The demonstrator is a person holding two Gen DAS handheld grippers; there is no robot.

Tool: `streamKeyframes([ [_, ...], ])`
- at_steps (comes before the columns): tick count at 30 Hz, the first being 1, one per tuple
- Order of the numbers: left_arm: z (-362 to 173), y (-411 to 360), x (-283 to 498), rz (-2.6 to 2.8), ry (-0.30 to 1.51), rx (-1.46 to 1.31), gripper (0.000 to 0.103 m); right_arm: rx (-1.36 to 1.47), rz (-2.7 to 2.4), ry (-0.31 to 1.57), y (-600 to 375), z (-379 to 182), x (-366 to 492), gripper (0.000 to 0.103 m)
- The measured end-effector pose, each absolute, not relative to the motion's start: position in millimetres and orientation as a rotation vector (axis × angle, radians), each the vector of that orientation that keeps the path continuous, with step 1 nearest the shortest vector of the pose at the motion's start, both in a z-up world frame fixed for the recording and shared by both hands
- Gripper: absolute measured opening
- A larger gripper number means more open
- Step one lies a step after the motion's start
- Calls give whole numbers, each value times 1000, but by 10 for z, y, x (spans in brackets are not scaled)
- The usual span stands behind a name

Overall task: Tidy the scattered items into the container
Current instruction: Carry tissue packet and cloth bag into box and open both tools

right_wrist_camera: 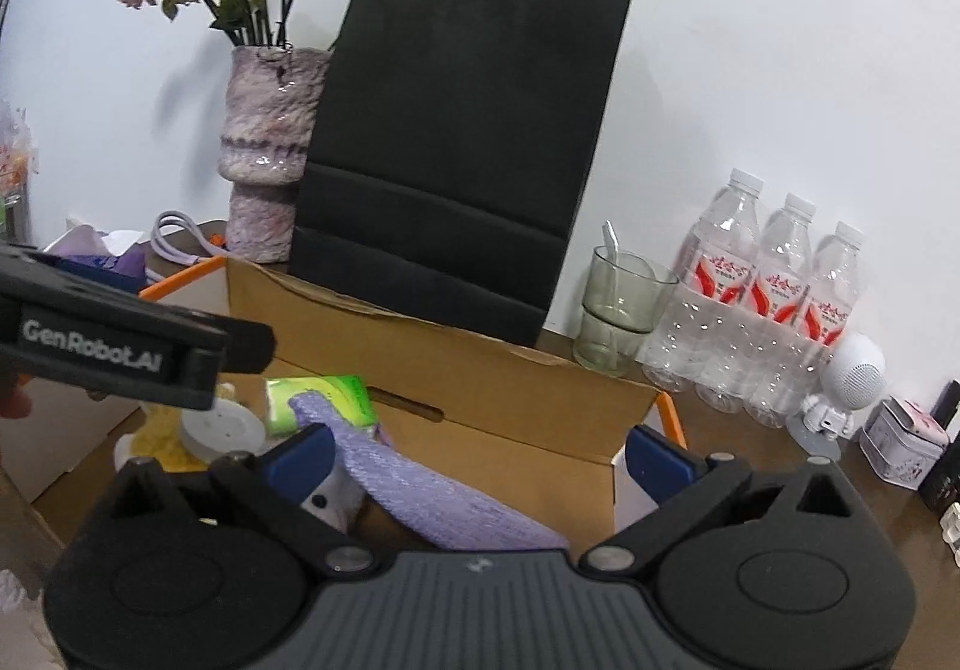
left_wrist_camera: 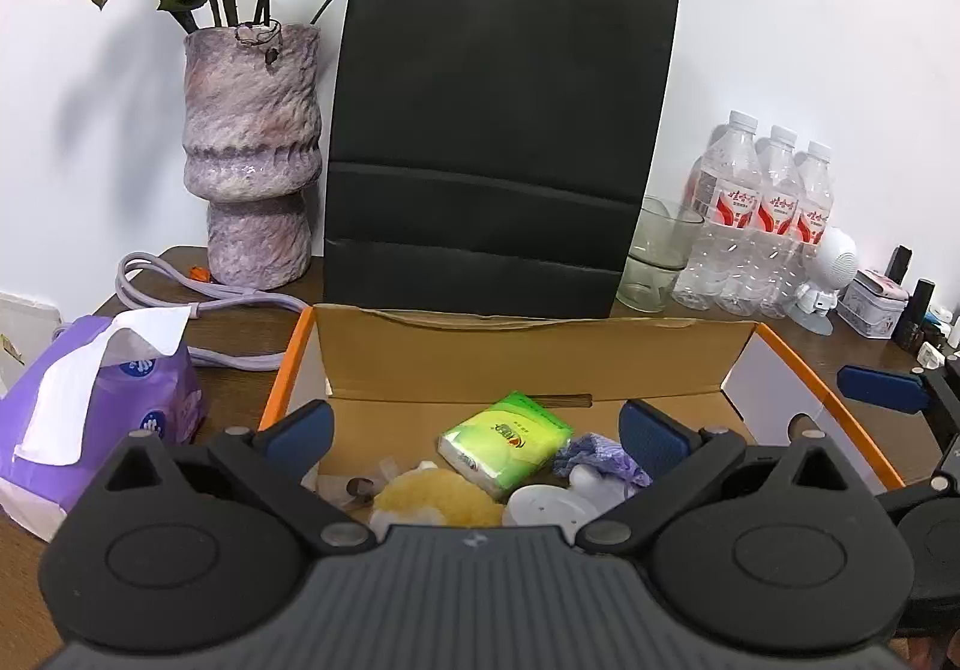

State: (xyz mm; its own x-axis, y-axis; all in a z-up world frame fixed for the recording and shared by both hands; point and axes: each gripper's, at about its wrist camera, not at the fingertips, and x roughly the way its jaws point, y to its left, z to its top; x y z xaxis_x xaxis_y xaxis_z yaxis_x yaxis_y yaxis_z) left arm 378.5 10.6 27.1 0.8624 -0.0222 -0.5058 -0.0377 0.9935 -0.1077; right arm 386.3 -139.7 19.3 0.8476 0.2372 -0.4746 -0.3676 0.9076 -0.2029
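A cardboard box (left_wrist_camera: 528, 358) with an orange rim stands right in front of both grippers. Inside lie a green tissue pack (left_wrist_camera: 504, 442), a yellow sponge-like lump (left_wrist_camera: 432, 496), a white round disc (left_wrist_camera: 546, 505) and a purple cloth (left_wrist_camera: 600, 457). My left gripper (left_wrist_camera: 477, 430) hangs open over the box, nothing between its blue pads. In the right wrist view my right gripper (right_wrist_camera: 480, 454) is open too. The purple cloth (right_wrist_camera: 432, 484) lies below and between its fingers, untouched by the pads. The left gripper's black body (right_wrist_camera: 120, 346) crosses that view at the left.
A black paper bag (left_wrist_camera: 492, 129) stands behind the box, beside a purple vase (left_wrist_camera: 252, 159) of dried roses. To the right are a glass (left_wrist_camera: 654, 256), three water bottles (left_wrist_camera: 762, 214), a white figure (left_wrist_camera: 828, 274) and a tin (left_wrist_camera: 873, 304). A purple tissue pack (left_wrist_camera: 102, 406) and cable (left_wrist_camera: 198, 304) lie at the left.
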Motion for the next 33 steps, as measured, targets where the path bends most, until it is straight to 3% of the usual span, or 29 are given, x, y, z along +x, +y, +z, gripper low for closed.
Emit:
streamKeyframes([
  [15, 410, 62, 3615, 16, 488, -109, 103, -269, 318, 470, -1448, 244, 3790, 103],
  [33, 687, -102, 2871, -26, 450, -65, 103, -186, 301, 490, -1860, 393, 3075, 103],
])
